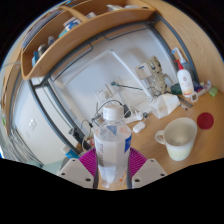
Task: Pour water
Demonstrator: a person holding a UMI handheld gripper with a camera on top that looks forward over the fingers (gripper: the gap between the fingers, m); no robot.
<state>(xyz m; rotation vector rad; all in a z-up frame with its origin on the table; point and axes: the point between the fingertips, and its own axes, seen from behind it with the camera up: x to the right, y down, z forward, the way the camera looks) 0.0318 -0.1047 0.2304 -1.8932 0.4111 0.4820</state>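
Clear plastic water bottle (113, 150) clamped between the fingers (113, 168), white mug (179, 138) just beside, red ball (205, 121) beyond.

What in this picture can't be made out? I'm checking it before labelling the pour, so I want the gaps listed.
Gripper view:
- Bottle: its base is hidden between the gripper fingers; its water level is unclear through the clear plastic.
- Cup: the near rim hides its inside, so its contents are unknown.
- Items beyond the cup: too small to identify.
- Shelf contents: too small and distorted.
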